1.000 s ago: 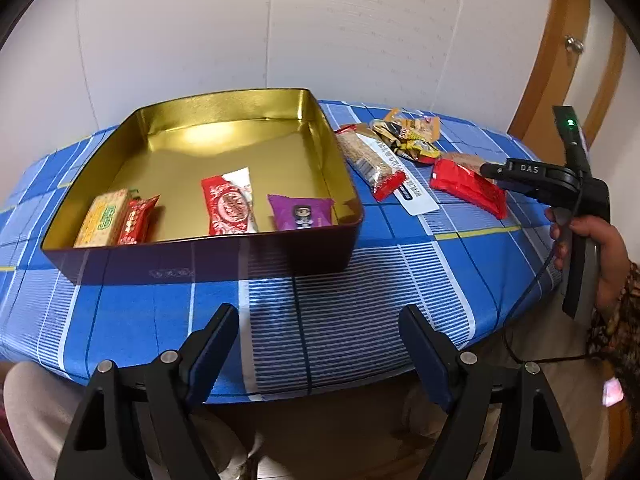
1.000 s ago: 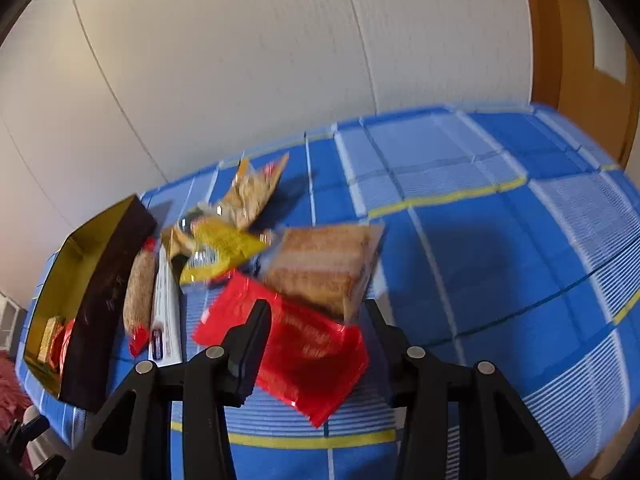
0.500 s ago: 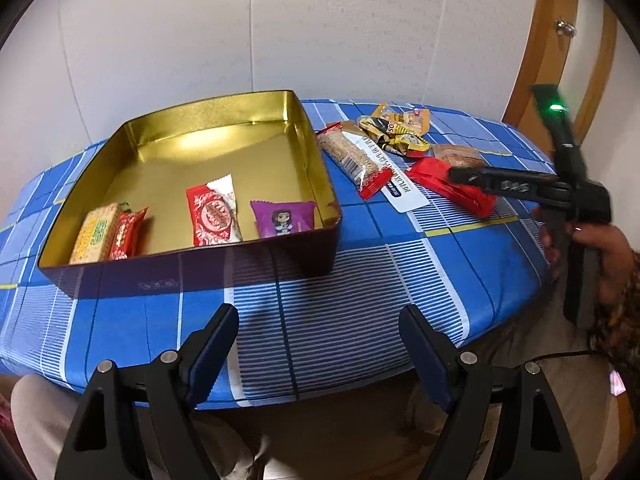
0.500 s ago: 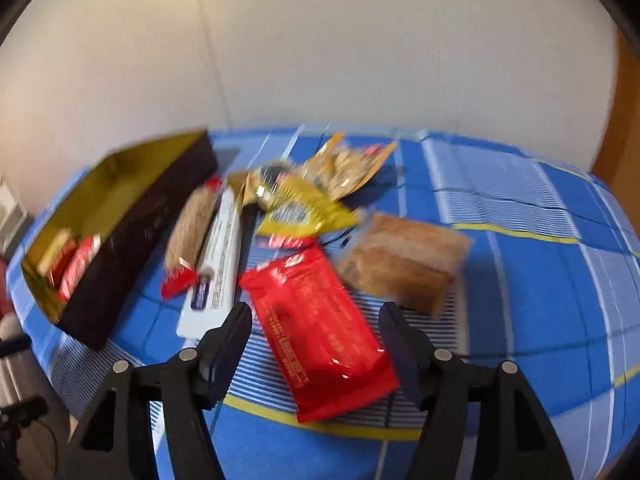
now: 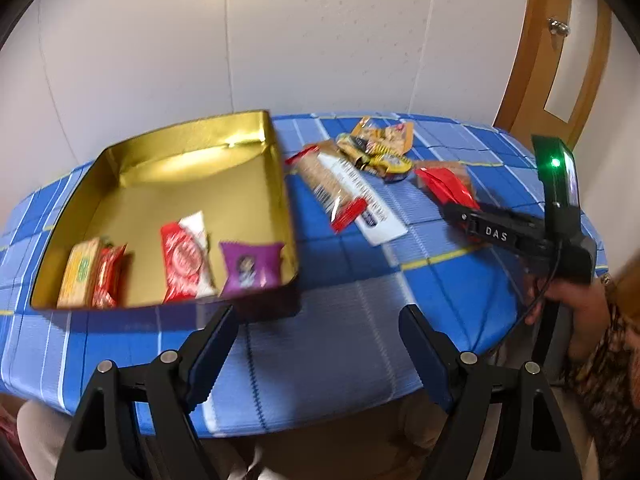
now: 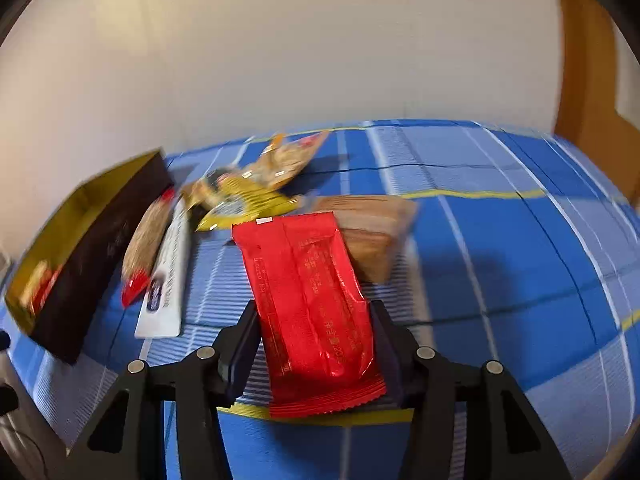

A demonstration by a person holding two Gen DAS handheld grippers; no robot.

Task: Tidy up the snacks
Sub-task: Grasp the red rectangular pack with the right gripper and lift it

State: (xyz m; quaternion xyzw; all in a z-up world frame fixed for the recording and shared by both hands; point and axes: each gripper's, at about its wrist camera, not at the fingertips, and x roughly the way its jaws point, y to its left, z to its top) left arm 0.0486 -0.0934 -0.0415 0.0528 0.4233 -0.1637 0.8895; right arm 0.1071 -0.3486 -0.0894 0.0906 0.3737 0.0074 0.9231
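A gold tin (image 5: pixel 176 184) on the blue checked table holds a yellow biscuit pack, a small red pack, a red-and-white bar (image 5: pixel 186 256) and a purple packet (image 5: pixel 250 266). To its right lie loose snacks: a long cracker pack (image 5: pixel 328 184), yellow bags (image 5: pixel 376 148), a brown pack (image 6: pixel 372 228) and a red packet (image 6: pixel 312 300). My right gripper (image 6: pixel 312 340) is open, its fingers on either side of the red packet's near end; it also shows in the left wrist view (image 5: pixel 460 204). My left gripper (image 5: pixel 316 344) is open and empty over the table's front edge.
A white card or flat pack (image 6: pixel 168 276) lies beside the cracker pack. The tin's dark wall (image 6: pixel 96 256) stands left of the right gripper. A wooden door (image 5: pixel 560 60) is at the back right. The table's edge curves close on the right.
My right gripper has moved forward so that its fingers now straddle the red packet. My left gripper has drifted a little nearer the tin.
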